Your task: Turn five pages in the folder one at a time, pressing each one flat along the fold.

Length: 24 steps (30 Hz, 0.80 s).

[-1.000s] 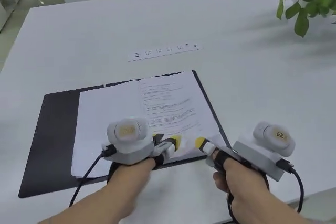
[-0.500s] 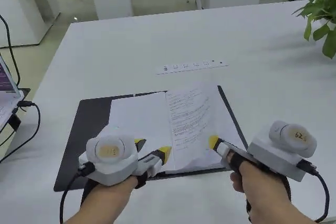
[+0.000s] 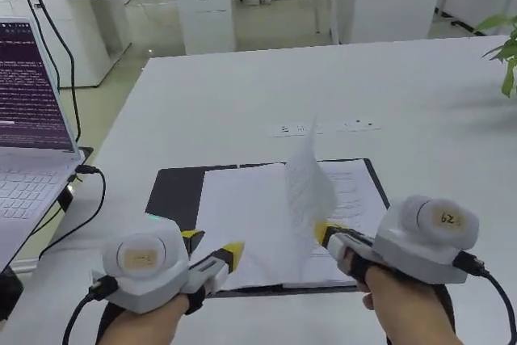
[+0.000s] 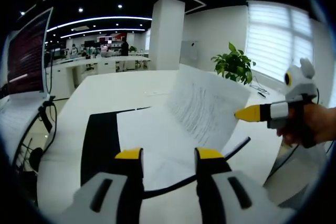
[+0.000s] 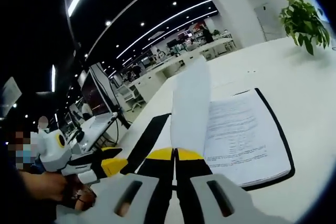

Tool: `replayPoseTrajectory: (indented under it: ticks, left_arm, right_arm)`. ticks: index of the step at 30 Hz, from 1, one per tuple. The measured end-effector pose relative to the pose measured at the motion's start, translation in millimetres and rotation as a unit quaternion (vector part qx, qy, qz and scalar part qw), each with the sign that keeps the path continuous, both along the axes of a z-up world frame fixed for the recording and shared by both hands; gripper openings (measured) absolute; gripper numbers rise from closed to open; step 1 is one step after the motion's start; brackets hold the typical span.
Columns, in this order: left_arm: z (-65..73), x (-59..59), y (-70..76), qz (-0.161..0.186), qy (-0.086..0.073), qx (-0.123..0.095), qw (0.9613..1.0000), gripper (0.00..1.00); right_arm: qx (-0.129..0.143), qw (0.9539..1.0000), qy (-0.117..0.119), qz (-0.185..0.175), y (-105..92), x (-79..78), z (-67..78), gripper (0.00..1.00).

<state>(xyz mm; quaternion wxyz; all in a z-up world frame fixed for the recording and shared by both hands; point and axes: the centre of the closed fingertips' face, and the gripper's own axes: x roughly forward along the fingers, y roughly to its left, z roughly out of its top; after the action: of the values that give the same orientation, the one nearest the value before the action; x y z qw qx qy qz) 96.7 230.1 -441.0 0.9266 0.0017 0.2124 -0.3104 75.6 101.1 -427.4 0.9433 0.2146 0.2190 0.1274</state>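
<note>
While the right gripper has its jaws closed on the near edge of 1 page, standing it over the near-to-far fold of the folder at the counter's near edge, the left gripper, jaws wide and empty, sits left of the fold, probably better placed to press.

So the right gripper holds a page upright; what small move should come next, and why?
Probably swing the right gripper leftward to lay the page on the left side of the folder: it stands upright over the fold, pinched at its lower edge, and the left gripper hovers open nearby, ready to press.
</note>
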Motion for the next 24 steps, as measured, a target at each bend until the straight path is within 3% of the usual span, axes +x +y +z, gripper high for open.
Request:
replayPoseTrajectory:
  ticks: [6,12,24]
  left_arm:
    - [0.0,-2.6,23.1,0.02,-0.001,0.0,0.9998,0.37]
    - [1.6,-5.6,45.9,0.043,0.0,-0.002,0.9991,0.36]
    - [1.0,-17.6,82.1,0.077,0.003,0.002,0.997,0.35]
  right_arm:
    - [-0.017,0.9992,0.003,0.038,29.0,3.9,-0.9,0.0]
    - [-0.028,0.9972,0.014,0.067,53.3,6.6,-11.8,0.0]
    - [-0.077,0.9879,0.033,0.131,102.2,17.3,-48.7,0.0]
